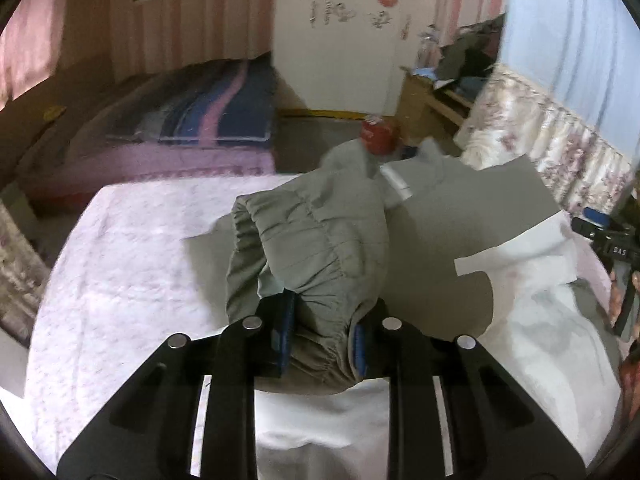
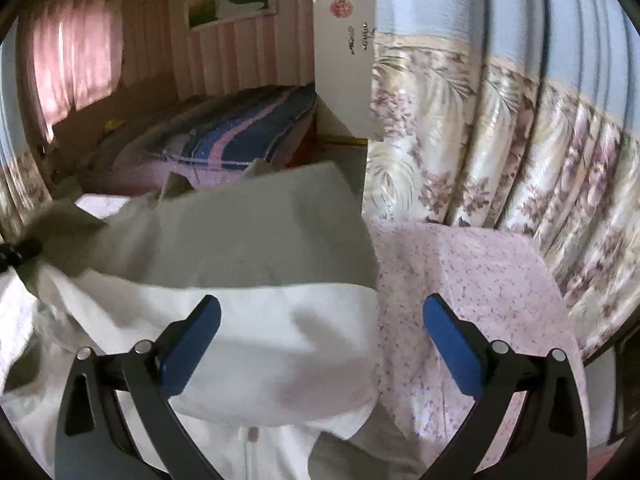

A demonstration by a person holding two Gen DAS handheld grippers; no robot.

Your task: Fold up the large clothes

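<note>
A large grey and white jacket [image 1: 460, 216] lies spread over a bed covered with a pink flowered bedspread [image 1: 132, 248], its grey upper part toward the far end and its white lower part nearer the cameras. The left gripper [image 1: 320, 340] is closed on the elasticated cuff [image 1: 320, 344] of a grey quilted sleeve [image 1: 308, 240]; the blue pads [image 1: 362, 346] press on the gathered fabric from both sides, and the sleeve rises from the jaws in a bulky roll that lies over the body of the jacket. No earlier picture is given, so only this pinch itself can be told. In the right wrist view the right gripper [image 2: 320, 344] stands with its jaws wide apart and holds nothing; its left blue pad sits over the white fabric of the jacket, while its right pad sits over the bare bedspread, with the jacket's side edge running between them. Whether either pad touches the cloth cannot be told. The white panel [image 2: 280, 340] forms a thick fold under that gripper, with the grey part behind it. A floral curtain [image 2: 500, 152] hangs just beyond the bed on the right side. Across the room stands a second bed with a blue and pink striped cover [image 1: 208, 116], well apart from the jacket. A red object [image 1: 376, 136] shows past the far end of the jacket, too blurred to identify.
</note>
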